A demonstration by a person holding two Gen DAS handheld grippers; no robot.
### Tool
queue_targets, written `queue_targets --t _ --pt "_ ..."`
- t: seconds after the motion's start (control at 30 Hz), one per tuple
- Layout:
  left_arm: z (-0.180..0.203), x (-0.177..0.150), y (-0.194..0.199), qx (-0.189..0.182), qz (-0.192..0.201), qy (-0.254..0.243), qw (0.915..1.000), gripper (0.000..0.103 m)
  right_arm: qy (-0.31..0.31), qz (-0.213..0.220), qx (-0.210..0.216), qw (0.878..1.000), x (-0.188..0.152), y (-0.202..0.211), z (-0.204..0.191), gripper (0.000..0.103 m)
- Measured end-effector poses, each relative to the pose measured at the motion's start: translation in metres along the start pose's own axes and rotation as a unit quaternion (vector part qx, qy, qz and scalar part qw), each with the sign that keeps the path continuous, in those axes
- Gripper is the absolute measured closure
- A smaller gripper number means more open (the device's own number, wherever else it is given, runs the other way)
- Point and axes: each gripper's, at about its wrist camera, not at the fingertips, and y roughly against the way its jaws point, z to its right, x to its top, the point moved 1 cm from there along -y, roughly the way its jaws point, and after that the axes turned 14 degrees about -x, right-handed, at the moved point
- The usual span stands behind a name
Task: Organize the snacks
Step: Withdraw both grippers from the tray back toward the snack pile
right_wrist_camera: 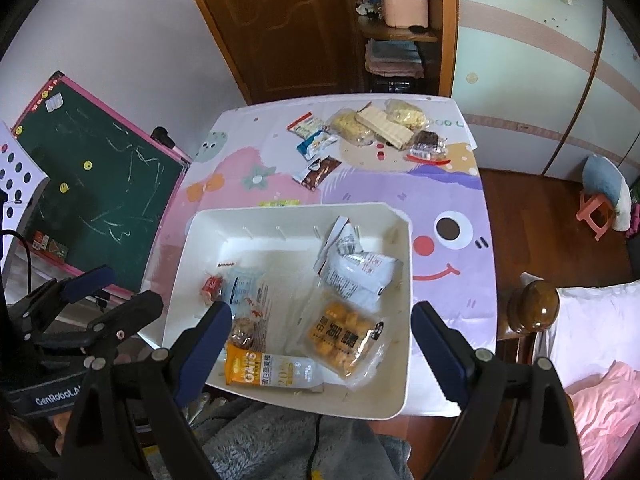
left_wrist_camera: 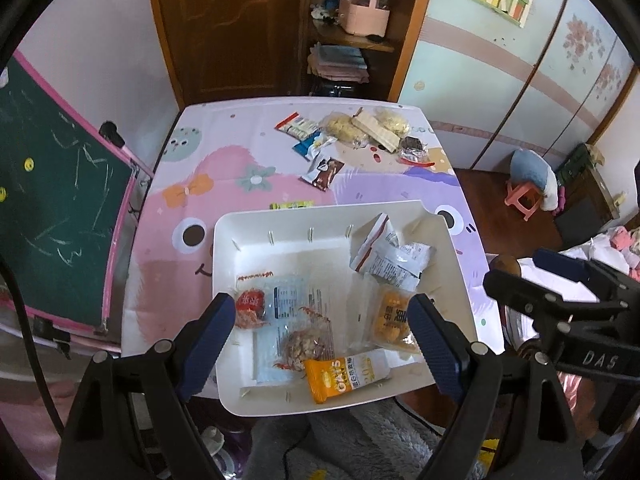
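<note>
While hovering empty and wide open, left gripper (left_wrist_camera: 322, 344): 5 or so packets already in white bin (left_wrist_camera: 280, 232) — loose snack pile (left_wrist_camera: 360, 132) left at table's far end.

Right wrist view: right gripper (right_wrist_camera: 320, 344) likewise agape, holding nothing — same split.

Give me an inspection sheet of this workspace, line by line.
Surface: table under a cartoon-print cloth.
Job's things: white bin at the near edge holds an orange oat bar, a yellow snack bag and other packets; loose snacks lie at the far end.
Clutter: nothing seen.
Grippers: left gripper and right gripper open, empty, above the bin.
Cables: black cable beside the table.
Surroundings: chalkboard, door, wardrobe, pink stool.
</note>
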Motion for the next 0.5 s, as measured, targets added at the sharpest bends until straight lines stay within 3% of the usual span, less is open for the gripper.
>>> queue_targets --t 0.23,0.5 --pt "0.015 0.019 -0.007 0.006 -0.006 -0.037 0.9993 0.016 -0.013 0.016 -0.004 1.000 0.016 0.006 0.016 0.011" --pt "0.029 0.071 -0.014 0.000 0.006 -0.074 0.9972 0.016 -0.036 0.026 -0.009 0.999 0.054 0.009 0.038 0.012"
